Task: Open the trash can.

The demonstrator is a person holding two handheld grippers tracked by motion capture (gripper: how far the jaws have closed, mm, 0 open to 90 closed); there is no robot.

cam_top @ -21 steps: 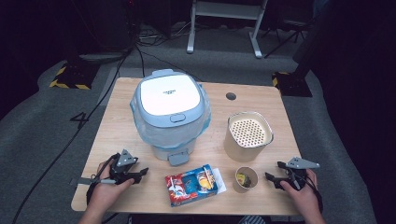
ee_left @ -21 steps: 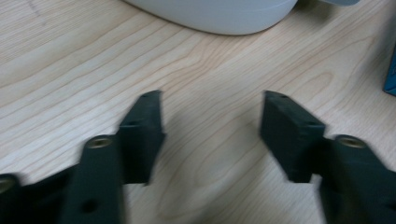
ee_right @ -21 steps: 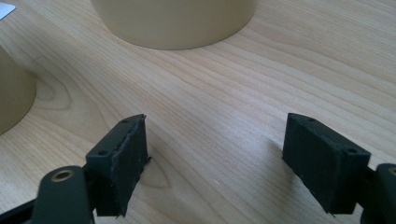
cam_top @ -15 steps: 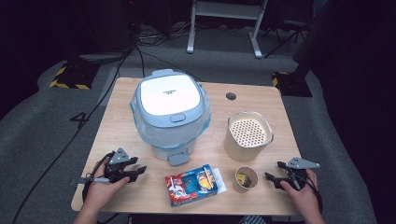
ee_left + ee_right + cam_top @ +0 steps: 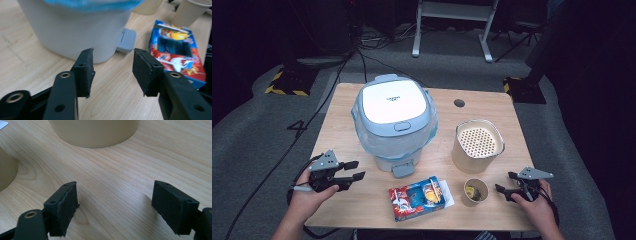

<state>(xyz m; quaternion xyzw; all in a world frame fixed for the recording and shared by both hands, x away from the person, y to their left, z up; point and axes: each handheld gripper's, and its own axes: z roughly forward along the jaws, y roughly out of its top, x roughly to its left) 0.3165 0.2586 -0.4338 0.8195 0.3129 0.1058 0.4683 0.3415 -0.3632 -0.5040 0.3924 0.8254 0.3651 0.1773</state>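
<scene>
Both grippers rest low over the wooden table (image 5: 342, 130): the left gripper (image 5: 355, 170) stands with jaws apart and empty, aimed at the white rice cooker (image 5: 394, 119) just ahead, while the right gripper (image 5: 504, 183) is also open and empty, near the paper cup (image 5: 475, 191) and beige canister (image 5: 477, 145).

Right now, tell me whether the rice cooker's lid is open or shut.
Shut. The rice cooker shows its white lid lying flat on the body, no gap visible.
</scene>
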